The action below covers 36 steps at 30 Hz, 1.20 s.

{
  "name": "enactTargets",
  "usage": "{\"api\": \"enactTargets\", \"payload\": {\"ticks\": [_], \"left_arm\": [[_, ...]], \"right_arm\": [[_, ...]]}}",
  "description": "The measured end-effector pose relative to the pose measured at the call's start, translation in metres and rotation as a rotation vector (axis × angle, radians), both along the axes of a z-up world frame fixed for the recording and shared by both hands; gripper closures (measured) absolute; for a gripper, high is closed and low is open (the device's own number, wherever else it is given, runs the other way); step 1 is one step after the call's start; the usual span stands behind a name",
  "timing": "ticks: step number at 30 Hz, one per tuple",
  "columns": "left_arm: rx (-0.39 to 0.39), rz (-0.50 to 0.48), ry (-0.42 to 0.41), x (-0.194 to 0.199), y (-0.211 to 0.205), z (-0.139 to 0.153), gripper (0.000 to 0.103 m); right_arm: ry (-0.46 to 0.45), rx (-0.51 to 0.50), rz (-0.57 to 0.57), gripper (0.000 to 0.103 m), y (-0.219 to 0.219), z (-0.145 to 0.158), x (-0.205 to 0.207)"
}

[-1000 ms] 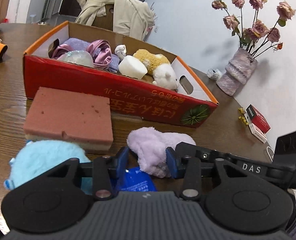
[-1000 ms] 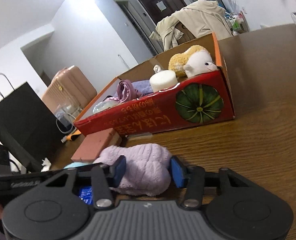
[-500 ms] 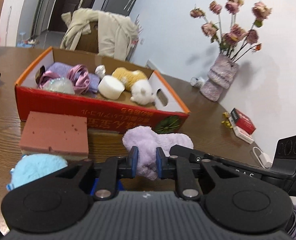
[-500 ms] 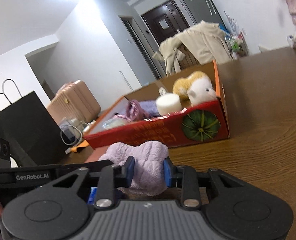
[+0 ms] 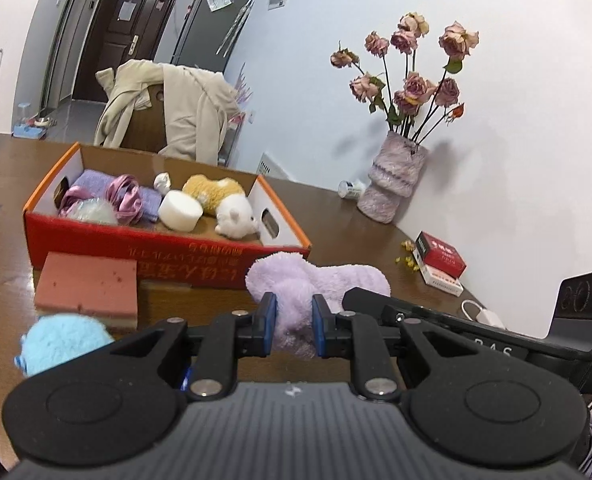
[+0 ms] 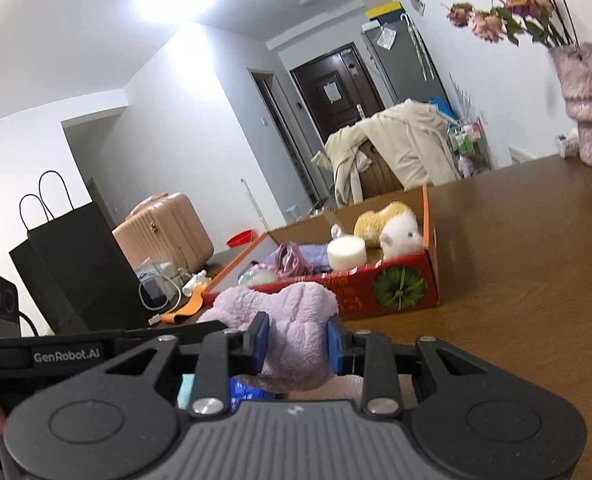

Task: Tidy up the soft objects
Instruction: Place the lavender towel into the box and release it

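Note:
A fluffy lilac cloth (image 5: 316, 280) hangs above the table, gripped at two places. My left gripper (image 5: 293, 326) is shut on one end of it, and my right gripper (image 6: 298, 340) is shut on the other end of the lilac cloth (image 6: 292, 316). Behind it stands the red cardboard box (image 5: 96, 240) holding a purple towel, pink satin fabric, a white round sponge (image 5: 179, 210) and a yellow-and-white plush toy (image 5: 226, 200). On the table in front of the box lie a pink sponge block (image 5: 86, 286) and a light blue fluffy item (image 5: 62, 342).
A fuzzy vase of dried roses (image 5: 396, 176) and a red packet (image 5: 440, 256) stand at the right by the wall. A chair draped with a beige coat (image 5: 168, 108) is behind the box. A black paper bag (image 6: 68, 264) and pink suitcase (image 6: 164, 232) sit at the left.
Both grippers closed on the lilac cloth and lifted it off the table. Both views rose, and the box now sits lower and farther in them.

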<state>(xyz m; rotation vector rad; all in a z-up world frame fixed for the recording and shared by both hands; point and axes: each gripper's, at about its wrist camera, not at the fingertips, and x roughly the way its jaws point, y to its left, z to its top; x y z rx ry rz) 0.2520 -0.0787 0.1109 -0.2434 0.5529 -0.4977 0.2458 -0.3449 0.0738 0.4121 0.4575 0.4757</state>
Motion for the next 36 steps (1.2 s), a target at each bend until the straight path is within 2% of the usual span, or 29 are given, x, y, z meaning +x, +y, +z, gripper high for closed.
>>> {"api": "enactTargets", "payload": {"ticks": [5, 11, 15, 20, 22, 24, 28, 32, 36], "left_arm": [[-0.009, 0.014, -0.043, 0.031, 0.003, 0.013, 0.084], [0.013, 0.048, -0.043, 0.104, 0.014, 0.017, 0.084], [0.042, 0.095, 0.015, 0.154, 0.022, -0.002, 0.083], [0.109, 0.142, 0.102, 0.189, 0.04, -0.035, 0.082], [0.122, 0.152, 0.108, 0.193, 0.05, -0.042, 0.071], [0.119, 0.16, 0.084, 0.192, 0.059, -0.041, 0.061], [0.116, 0.155, 0.028, 0.183, 0.071, -0.029, 0.058], [0.108, 0.201, -0.009, 0.167, 0.083, -0.007, 0.055], [0.111, 0.21, -0.066, 0.134, 0.091, 0.018, 0.043]], "right_arm": [[-0.034, -0.019, 0.012, 0.074, 0.001, 0.017, 0.033], [-0.009, -0.059, 0.041, 0.074, 0.023, 0.025, 0.115], [0.06, -0.086, 0.056, 0.074, 0.043, 0.01, 0.171], [0.156, -0.189, 0.092, 0.073, 0.085, -0.022, 0.222], [0.197, -0.235, 0.112, 0.072, 0.1, -0.036, 0.233], [0.219, -0.267, 0.118, 0.065, 0.11, -0.047, 0.238], [0.223, -0.268, 0.109, 0.051, 0.117, -0.052, 0.237], [0.194, -0.288, 0.085, 0.047, 0.11, -0.035, 0.223], [0.116, -0.282, 0.043, 0.044, 0.091, -0.001, 0.195]]}}
